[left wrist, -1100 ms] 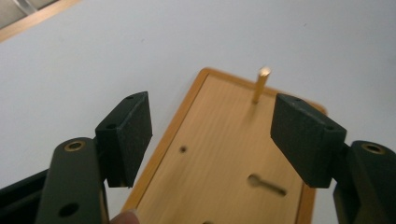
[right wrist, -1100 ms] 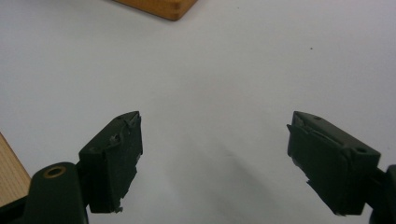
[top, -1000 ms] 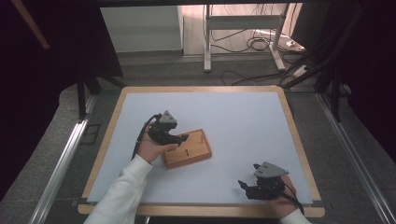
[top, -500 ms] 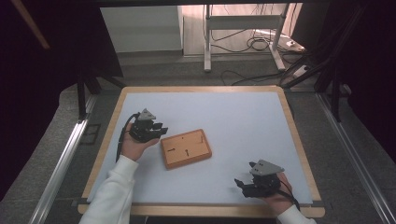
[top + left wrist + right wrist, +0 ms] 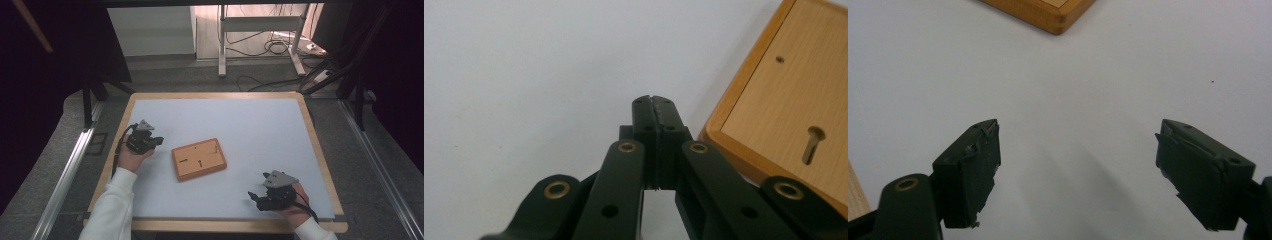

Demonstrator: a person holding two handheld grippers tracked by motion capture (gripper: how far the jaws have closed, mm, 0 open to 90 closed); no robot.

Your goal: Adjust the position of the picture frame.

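A flat wooden board (image 5: 199, 159) with small slots lies on the white table mat (image 5: 240, 120), a little left of centre. Its edge and a keyhole slot fill the right side of the left gripper view as the wooden board (image 5: 791, 100). My left gripper (image 5: 159, 140) rests on the mat just left of the board; its jaws have just been closing and now meet with nothing between them, as the left gripper (image 5: 654, 100) shows. My right gripper (image 5: 255, 198) sits near the front right of the mat, jaws wide apart and empty, seen close as the right gripper (image 5: 1078, 135). A board corner (image 5: 1058, 15) lies ahead of it.
The mat sits in a wooden frame (image 5: 320, 150). Beyond the table stand a white metal stand (image 5: 260, 30) and loose cables (image 5: 280, 47) on the floor. Metal rails (image 5: 65, 170) run along both sides of the table.
My left gripper drew back from the board toward the left and shut its jaws. The board stays flat on the mat. The right gripper has kept its place.
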